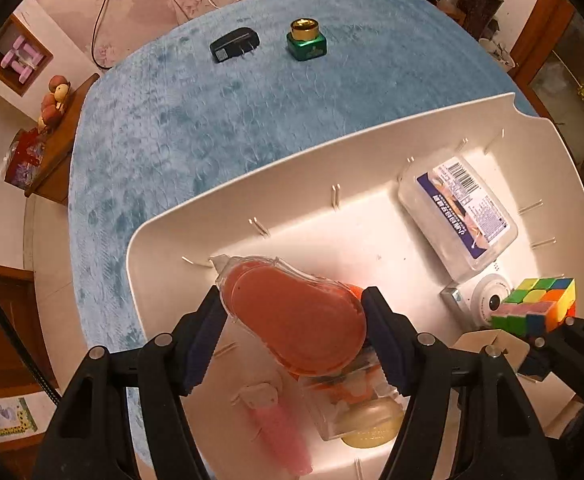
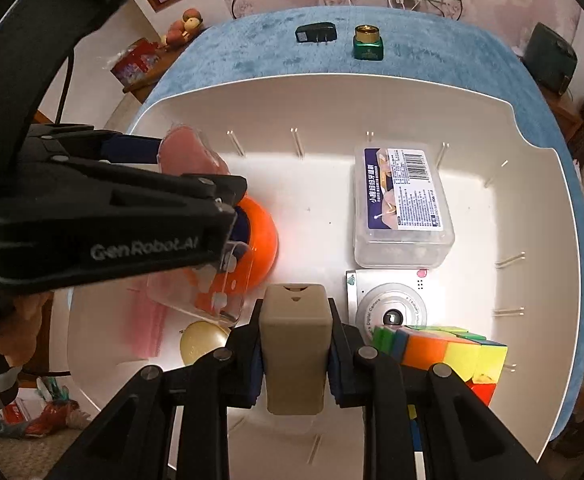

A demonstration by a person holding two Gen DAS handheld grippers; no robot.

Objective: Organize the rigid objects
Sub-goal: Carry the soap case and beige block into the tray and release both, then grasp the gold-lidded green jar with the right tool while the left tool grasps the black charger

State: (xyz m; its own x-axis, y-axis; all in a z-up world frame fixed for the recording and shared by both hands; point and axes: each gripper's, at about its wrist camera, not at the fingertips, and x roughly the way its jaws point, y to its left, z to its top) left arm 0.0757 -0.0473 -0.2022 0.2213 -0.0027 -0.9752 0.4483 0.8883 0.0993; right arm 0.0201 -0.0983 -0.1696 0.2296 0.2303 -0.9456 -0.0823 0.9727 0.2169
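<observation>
The left gripper (image 1: 294, 322) squeezes a clear case with a pink middle (image 1: 292, 312) over the white bin (image 1: 219, 208). The right gripper (image 2: 295, 354) has a tan block (image 2: 294, 344) between its pads, low inside the same bin, near a colourful cube (image 2: 448, 354)

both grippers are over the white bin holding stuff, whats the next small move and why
Probably open the right gripper fully to drop the beige block: it hangs over bare floor of the white bin, beside the camera.
</observation>
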